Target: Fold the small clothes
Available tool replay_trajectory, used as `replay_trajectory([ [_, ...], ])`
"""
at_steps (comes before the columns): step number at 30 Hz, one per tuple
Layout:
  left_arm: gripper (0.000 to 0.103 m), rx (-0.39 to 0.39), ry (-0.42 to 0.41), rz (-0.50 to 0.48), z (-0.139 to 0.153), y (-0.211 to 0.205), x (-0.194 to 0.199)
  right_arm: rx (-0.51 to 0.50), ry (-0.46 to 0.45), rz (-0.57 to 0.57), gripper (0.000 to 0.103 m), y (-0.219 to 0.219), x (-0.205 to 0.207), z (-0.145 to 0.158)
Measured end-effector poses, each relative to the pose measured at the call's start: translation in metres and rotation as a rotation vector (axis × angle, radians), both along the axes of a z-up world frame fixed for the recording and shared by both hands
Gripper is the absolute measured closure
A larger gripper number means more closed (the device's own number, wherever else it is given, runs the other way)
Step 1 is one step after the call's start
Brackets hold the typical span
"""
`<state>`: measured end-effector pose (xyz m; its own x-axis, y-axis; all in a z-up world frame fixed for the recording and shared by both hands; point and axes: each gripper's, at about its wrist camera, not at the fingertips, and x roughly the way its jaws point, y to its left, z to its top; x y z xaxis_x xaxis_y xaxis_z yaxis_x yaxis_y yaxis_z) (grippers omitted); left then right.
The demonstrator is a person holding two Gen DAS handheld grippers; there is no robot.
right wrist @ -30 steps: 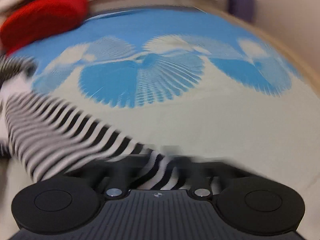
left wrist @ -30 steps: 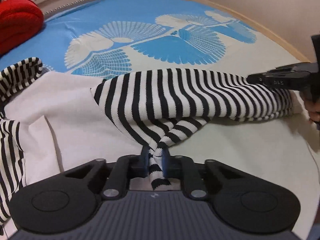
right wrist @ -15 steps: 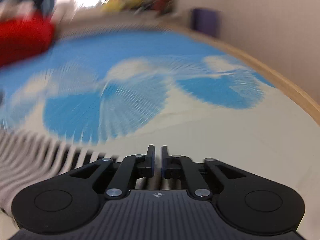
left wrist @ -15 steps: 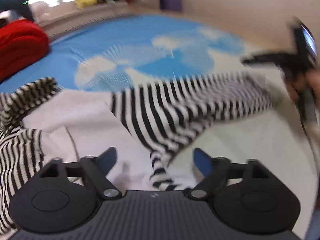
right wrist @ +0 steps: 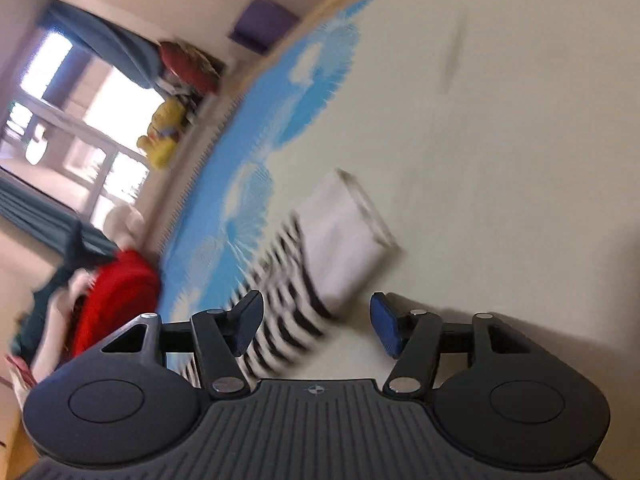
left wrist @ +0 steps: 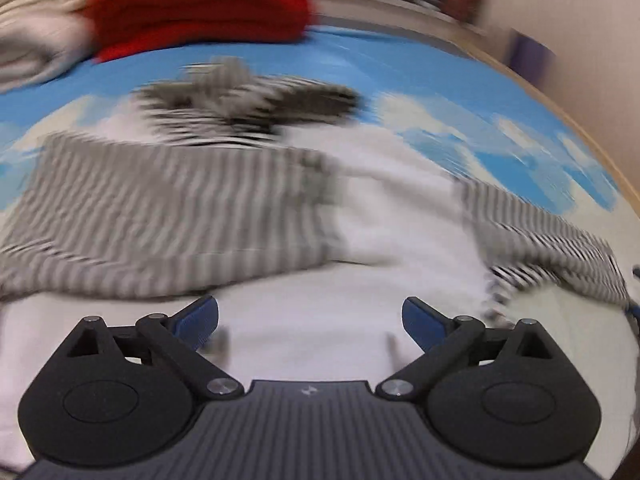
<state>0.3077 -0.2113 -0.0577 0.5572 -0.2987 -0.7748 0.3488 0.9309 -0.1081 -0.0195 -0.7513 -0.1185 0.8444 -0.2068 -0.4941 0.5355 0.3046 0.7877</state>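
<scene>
A small garment (left wrist: 384,216) with a white body and black-and-white striped sleeves lies spread on the blue and cream bed cover (left wrist: 500,120), blurred by motion. My left gripper (left wrist: 311,318) hovers over its white part, jaws still opening wide, nothing between the blue pads (left wrist: 198,320). In the right wrist view the picture is rolled sideways. A striped sleeve with a white cuff (right wrist: 340,248) lies ahead of my right gripper (right wrist: 316,324). Its jaws are opening, and the striped cloth shows in the gap without the pads (right wrist: 384,330) pressing on it.
A red folded knit (left wrist: 200,4) and cream cloth (left wrist: 28,20) sit at the far left of the bed. A wooden bed edge (left wrist: 560,108) runs along the right. Beyond are a yellow soft toy (right wrist: 164,136), a purple box (right wrist: 264,24) and a window (right wrist: 80,120).
Both grippers let go of the striped sleeve and opened. The left one swung left over the white body. The right one rolled strongly sideways and drew back from the sleeve.
</scene>
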Motion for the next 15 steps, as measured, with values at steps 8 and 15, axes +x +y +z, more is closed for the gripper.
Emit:
replay_trajectory([
  [8, 0.002, -0.033, -0.099, 0.334, 0.047, 0.165, 0.042, -0.203, 0.323, -0.027, 0.096, -0.006, 0.099, 0.060],
  [15, 0.002, -0.143, -0.119, 0.504, 0.044, 0.246, 0.076, -0.725, 0.166, 0.252, 0.097, 0.189, 0.213, 0.220],
])
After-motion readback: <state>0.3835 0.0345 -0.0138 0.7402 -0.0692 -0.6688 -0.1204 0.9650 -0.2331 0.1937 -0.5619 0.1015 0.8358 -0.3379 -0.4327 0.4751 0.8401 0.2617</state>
